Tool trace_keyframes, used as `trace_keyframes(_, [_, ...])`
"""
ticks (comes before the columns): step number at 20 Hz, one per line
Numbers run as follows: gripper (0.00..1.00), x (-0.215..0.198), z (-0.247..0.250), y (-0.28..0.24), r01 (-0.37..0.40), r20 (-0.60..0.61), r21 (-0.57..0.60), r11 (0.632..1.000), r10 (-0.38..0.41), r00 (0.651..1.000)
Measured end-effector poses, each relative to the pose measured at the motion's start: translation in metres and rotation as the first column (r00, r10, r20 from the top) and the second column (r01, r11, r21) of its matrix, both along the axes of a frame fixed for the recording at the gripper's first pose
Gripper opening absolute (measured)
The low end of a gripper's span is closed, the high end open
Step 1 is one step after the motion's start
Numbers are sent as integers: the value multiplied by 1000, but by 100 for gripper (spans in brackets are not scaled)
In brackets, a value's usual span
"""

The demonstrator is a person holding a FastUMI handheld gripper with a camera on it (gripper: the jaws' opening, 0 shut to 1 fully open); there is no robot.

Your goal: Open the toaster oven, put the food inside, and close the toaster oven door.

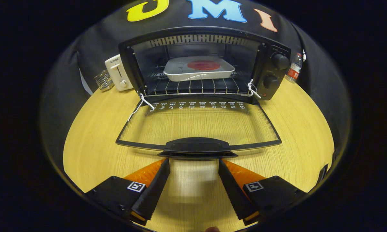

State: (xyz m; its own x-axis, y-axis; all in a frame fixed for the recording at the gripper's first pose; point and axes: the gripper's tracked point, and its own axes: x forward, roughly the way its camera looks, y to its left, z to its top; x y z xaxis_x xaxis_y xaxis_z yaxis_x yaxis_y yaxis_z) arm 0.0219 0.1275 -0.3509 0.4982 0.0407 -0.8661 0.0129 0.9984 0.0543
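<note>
Now, table: your wooden table [93, 141] carries everything in front of you, pale yellow with a fine grain running across it.
Booth wall: a black cloth [93, 42] hangs behind the table and curves round both sides.
Toaster oven: you have the toaster oven [203, 64] straight ahead at the back of the table, a black box with its cavity open toward you and a slotted vent strip along the top of the opening.
Door: the glass door [198, 124] lies folded down flat toward you, a row of small printed icons near its hinge, with white cords tied at both hinge corners.
Handle: the door's black handle [197, 146] sits just ahead of your fingertips, not touching them.
Gripper: your gripper [194, 166] hovers low over the table with its fingers spread apart, holding nothing.
Rack: a wire rack [193, 86] spans the cavity.
Food: the tray [198, 68] rests on that rack inside the oven, a white shallow dish with a flat red round piece in its middle.
Knobs: two black knobs [275, 71] stack on the oven's right panel.
Toaster: a white toaster [117, 72] stands just left of the oven, a small clear glass holder beside it.
Bottle: a plastic bottle [295, 67] stands just right of the oven.
</note>
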Motion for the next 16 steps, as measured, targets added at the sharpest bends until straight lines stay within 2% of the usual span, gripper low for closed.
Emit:
trace_keyframes(10, [96, 2, 29, 0, 23, 63, 26, 999, -24, 998])
trace_keyframes(16, [96, 6, 52, -1, 9, 130, -4, 1000, -8, 992])
